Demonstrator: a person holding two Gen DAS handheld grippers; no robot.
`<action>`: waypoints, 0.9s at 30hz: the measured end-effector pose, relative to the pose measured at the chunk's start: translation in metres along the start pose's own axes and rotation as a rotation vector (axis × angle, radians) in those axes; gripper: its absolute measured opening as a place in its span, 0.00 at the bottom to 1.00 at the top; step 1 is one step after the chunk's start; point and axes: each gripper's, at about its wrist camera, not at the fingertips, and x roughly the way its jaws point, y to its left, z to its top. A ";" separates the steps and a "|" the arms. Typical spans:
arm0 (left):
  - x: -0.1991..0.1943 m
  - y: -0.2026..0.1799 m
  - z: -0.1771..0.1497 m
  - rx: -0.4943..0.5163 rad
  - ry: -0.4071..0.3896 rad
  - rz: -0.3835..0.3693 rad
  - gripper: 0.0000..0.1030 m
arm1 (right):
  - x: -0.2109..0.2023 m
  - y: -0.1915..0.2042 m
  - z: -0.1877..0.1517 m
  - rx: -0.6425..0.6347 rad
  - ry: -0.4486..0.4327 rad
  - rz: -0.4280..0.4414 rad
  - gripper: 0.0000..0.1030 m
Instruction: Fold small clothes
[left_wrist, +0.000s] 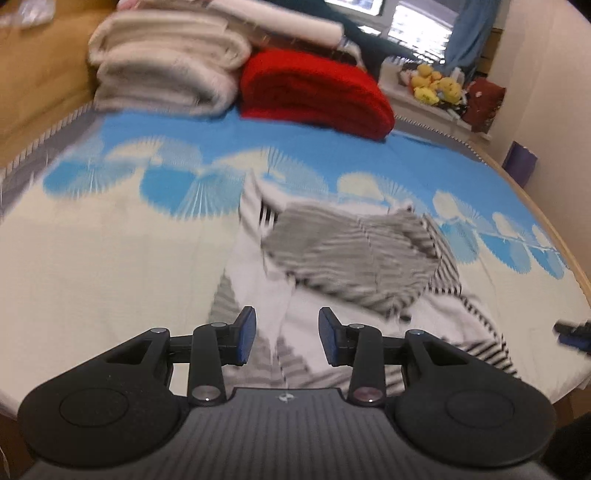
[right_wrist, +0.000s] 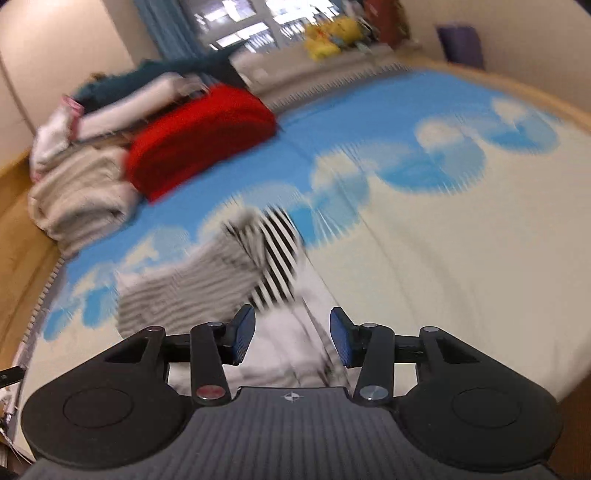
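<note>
Striped garment (left_wrist: 351, 258) just ahead of both spread tongs (left_wrist: 287, 336) (right_wrist: 292, 336).

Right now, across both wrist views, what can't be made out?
- Striped grey-and-white garment: motion blur hides its type and fold state in both views.
- Its near edge: hidden behind the left gripper and right gripper.
- Yellow plush toys: too small and blurred to count.

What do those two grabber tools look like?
The left gripper and right gripper look alike: matte black linkage arms with silver round pivot screws, big rounded black plates with circle outlines, a ribbed grey base bearing a small crosshair mark, and flat blue ridged finger pads. No cables or sleeves show.
</note>
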 end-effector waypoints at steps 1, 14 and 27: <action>0.006 0.006 -0.014 -0.025 0.015 0.004 0.41 | 0.005 -0.004 -0.009 0.015 0.028 -0.011 0.45; 0.090 0.055 -0.072 -0.292 0.325 0.042 0.77 | 0.067 -0.032 -0.054 0.074 0.313 -0.077 0.52; 0.107 0.031 -0.083 -0.148 0.367 0.074 0.78 | 0.094 -0.033 -0.076 0.064 0.418 -0.137 0.53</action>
